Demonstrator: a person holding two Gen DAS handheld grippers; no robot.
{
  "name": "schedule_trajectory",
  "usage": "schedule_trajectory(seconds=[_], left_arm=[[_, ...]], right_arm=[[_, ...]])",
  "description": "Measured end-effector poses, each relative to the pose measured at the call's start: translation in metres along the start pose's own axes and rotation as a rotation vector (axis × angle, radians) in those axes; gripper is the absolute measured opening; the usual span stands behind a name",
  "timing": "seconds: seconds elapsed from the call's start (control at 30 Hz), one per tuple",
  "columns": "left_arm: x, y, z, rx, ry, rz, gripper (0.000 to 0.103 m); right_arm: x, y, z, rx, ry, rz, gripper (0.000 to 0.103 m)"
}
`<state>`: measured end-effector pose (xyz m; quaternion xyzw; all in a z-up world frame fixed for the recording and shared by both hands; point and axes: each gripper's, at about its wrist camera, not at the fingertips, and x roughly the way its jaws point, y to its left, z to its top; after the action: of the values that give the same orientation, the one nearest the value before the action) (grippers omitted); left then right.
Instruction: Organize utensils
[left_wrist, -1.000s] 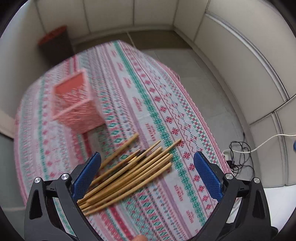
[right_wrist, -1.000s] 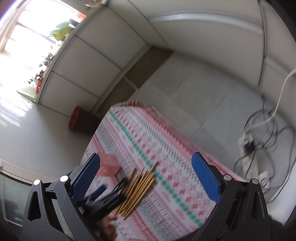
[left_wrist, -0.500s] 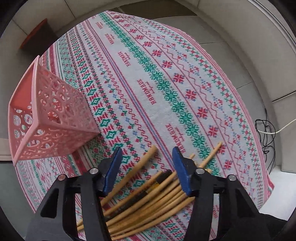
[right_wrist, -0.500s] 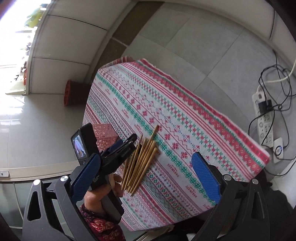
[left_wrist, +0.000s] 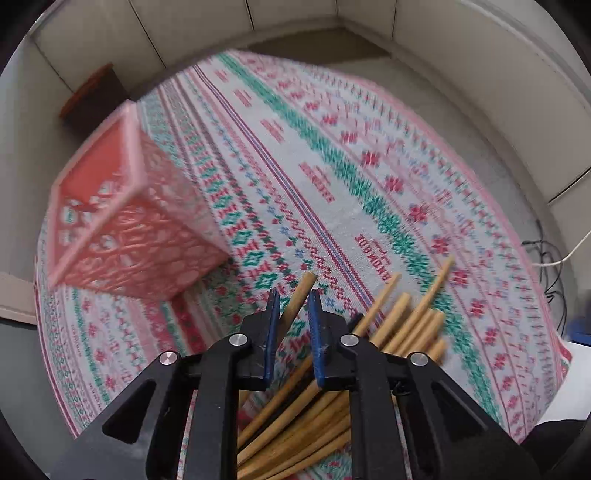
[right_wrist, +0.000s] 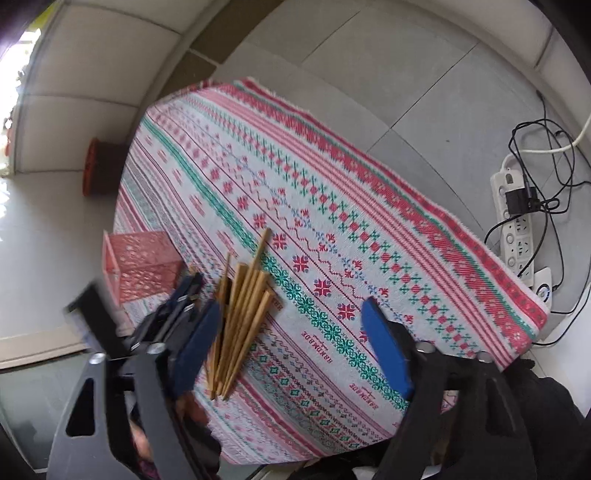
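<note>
The left gripper (left_wrist: 292, 302) has just been closing and its jaws now pinch one chopstick (left_wrist: 297, 295), at six o'clock in the left wrist view. The remaining chopsticks (left_wrist: 402, 325) fan out on the patterned tablecloth (left_wrist: 332, 155) toward four o'clock. The pink basket (left_wrist: 125, 221) stands at nine o'clock, apart from the sticks. The right gripper (right_wrist: 288, 347) has also just been closing; its jaws are still spread above the cloth with nothing between them, the bundle just left of them.
</note>
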<state>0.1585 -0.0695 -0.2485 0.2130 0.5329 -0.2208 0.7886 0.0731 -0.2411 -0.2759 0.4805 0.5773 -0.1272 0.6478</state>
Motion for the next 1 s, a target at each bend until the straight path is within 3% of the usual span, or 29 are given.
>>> schedule_trajectory(seconds=[0.1,0.23,0.33,0.43,0.57,0.77,0.83,0.87,0.9,1.0], left_arm=[[-0.054,0.016,-0.017,-0.051,-0.112,-0.019,0.014],[-0.128,0.040,-0.045,-0.124,-0.246,-0.041,0.013],[-0.162,0.044,-0.050,-0.170,-0.313,-0.044,0.013],[-0.182,0.049,-0.064,-0.220,-0.369,-0.059,0.012],[-0.202,0.049,-0.073,-0.218,-0.413,-0.059,0.010],[-0.219,0.063,-0.083,-0.236,-0.450,-0.079,0.007],[-0.223,0.065,-0.087,-0.239,-0.458,-0.076,0.007],[-0.226,0.066,-0.087,-0.241,-0.463,-0.078,0.007],[-0.228,0.068,-0.088,-0.243,-0.468,-0.082,0.007],[-0.234,0.072,-0.092,-0.251,-0.483,-0.091,0.007]], right_arm=[[0.022,0.011,-0.005,-0.046,0.009,-0.041,0.050],[0.047,0.013,-0.012,-0.017,0.055,-0.042,0.044],[0.060,0.010,-0.019,0.034,0.096,-0.017,0.040],[0.066,0.014,-0.025,0.068,0.100,0.002,0.037],[0.073,0.022,-0.030,0.074,0.069,-0.035,0.034],[0.088,0.048,-0.037,0.000,0.001,-0.198,0.028],[0.090,0.056,-0.040,-0.018,-0.024,-0.212,0.026],[0.090,0.058,-0.041,-0.027,-0.031,-0.194,0.017],[0.092,0.059,-0.041,-0.035,-0.023,-0.157,0.001],[0.100,0.059,-0.042,-0.026,0.006,-0.125,0.000]])
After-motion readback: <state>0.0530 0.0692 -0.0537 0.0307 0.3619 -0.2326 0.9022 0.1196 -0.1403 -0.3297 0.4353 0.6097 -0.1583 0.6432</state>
